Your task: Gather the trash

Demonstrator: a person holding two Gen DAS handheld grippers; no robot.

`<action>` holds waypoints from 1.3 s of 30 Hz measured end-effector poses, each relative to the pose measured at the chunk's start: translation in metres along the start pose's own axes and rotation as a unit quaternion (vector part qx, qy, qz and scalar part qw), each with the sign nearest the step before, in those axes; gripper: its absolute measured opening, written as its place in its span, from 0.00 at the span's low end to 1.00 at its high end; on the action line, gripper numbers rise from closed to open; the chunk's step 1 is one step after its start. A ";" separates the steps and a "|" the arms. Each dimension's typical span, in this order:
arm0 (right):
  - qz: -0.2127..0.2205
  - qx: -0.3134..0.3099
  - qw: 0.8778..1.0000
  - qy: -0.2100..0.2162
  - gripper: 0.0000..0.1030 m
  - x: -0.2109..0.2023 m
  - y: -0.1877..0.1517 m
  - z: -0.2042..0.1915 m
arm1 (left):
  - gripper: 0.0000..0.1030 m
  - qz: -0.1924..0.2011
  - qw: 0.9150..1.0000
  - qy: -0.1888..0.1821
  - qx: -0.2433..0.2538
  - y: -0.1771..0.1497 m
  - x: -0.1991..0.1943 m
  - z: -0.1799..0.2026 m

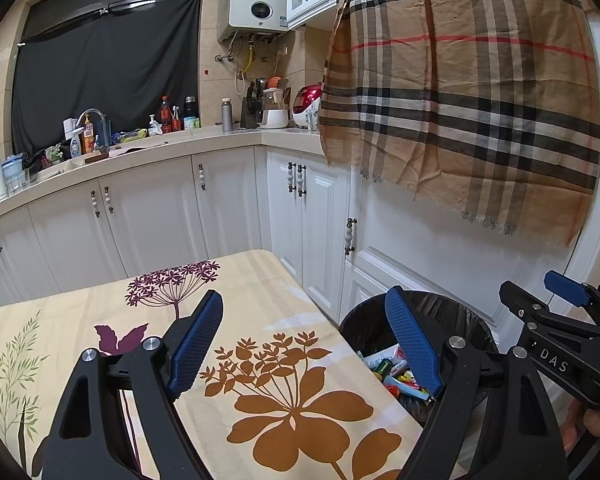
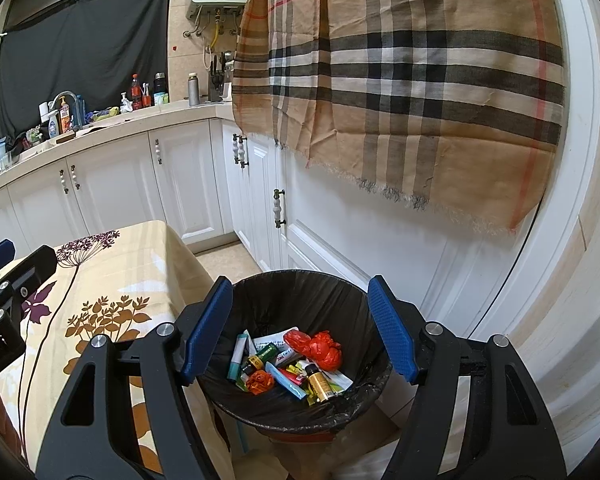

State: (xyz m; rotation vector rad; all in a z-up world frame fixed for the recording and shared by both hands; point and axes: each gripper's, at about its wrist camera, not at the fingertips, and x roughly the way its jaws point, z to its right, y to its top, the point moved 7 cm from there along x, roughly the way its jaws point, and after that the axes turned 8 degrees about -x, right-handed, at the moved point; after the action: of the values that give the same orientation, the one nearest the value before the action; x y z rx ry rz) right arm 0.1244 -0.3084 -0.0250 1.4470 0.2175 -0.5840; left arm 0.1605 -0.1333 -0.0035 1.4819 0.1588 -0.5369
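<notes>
A black-lined trash bin (image 2: 300, 292) stands beside the table and holds several pieces of trash: red crumpled plastic (image 2: 320, 346), a small brown bottle (image 2: 319, 384), tubes and wrappers. My right gripper (image 2: 300, 320) is open and empty, held right above the bin's mouth. My left gripper (image 1: 304, 332) is open and empty, over the right edge of the flowered tablecloth (image 1: 140, 312), with the bin (image 1: 452, 312) to its right. The right gripper also shows at the right in the left wrist view (image 1: 556, 304).
White kitchen cabinets (image 1: 228, 208) run behind the table and bin. A plaid cloth (image 1: 460, 92) hangs over the cabinet above the bin. The counter (image 1: 204, 136) holds bottles, a faucet and appliances. Floor shows between table and cabinets (image 2: 224, 260).
</notes>
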 end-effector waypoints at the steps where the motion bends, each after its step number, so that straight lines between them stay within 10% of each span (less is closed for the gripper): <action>1: 0.000 0.000 1.000 0.000 0.66 0.000 0.000 0.000 | 0.78 0.000 1.000 0.000 0.000 0.000 0.000 0.000; 39: -0.001 0.000 1.000 0.000 0.66 0.002 -0.001 0.000 | 0.82 -0.004 1.000 -0.001 -0.007 0.000 0.003 0.001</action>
State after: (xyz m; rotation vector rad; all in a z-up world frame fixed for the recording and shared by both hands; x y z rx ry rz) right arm 0.1251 -0.3091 -0.0268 1.4463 0.2183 -0.5853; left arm 0.1623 -0.1353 -0.0049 1.4669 0.1676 -0.5428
